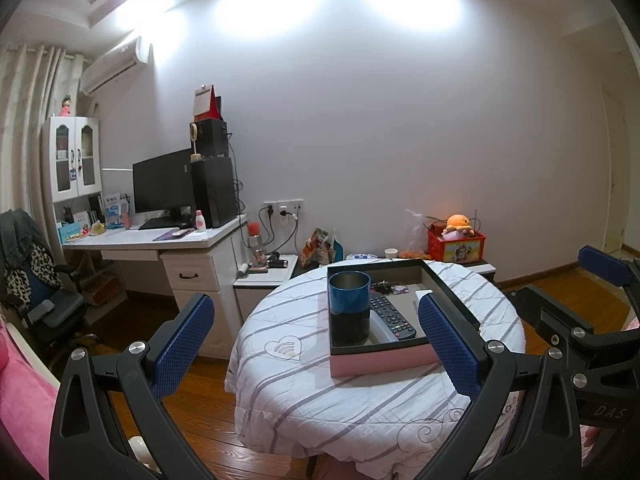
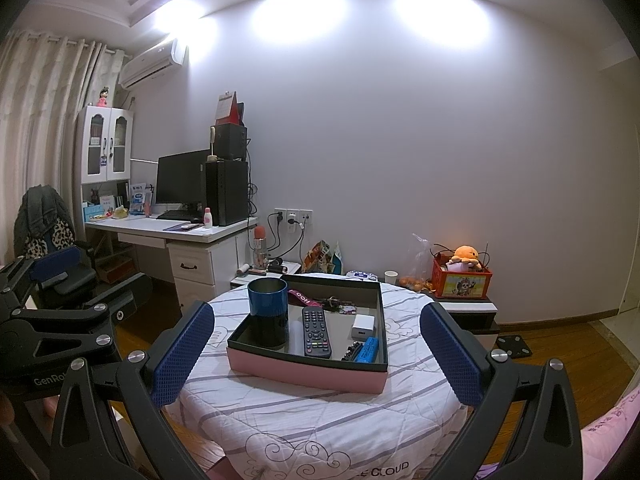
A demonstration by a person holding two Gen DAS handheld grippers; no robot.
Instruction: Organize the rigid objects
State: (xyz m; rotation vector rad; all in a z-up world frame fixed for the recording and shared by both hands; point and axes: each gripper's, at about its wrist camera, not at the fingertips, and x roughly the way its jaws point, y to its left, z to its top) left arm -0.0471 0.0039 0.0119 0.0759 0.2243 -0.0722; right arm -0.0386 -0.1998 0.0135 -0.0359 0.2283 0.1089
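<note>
Right wrist view: both grippers spread wide, empty, short of pink box holding blue cup, remote.

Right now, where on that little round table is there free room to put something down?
The striped cloth in front of the pink box is bare, as is the strip to its left. Inside the box it is crowded: blue cup, remote, white charger, keys.

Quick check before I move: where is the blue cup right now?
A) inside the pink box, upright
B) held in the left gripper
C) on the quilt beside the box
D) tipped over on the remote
A: the blue cup stands upright in the near-left corner of the pink box, beside the remote; both grippers are open and empty.
</note>
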